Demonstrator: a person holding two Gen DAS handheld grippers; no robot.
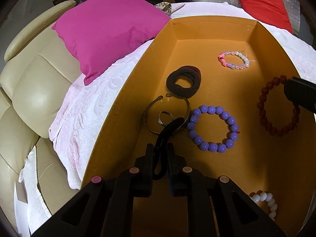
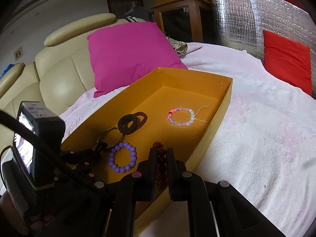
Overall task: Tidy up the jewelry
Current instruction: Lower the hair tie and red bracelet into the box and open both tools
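Box [image 1: 126, 90] floor lies bare behind the pink bracelet [image 1: 234, 60]; walls hem it.

No legible text or labels.

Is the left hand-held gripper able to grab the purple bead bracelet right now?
Probably not yet. The left hand-held gripper is already shut on a black band, so its fingers are full. The purple bead bracelet lies uncovered on the box floor just beside it, so the path looks free once the band is dropped.
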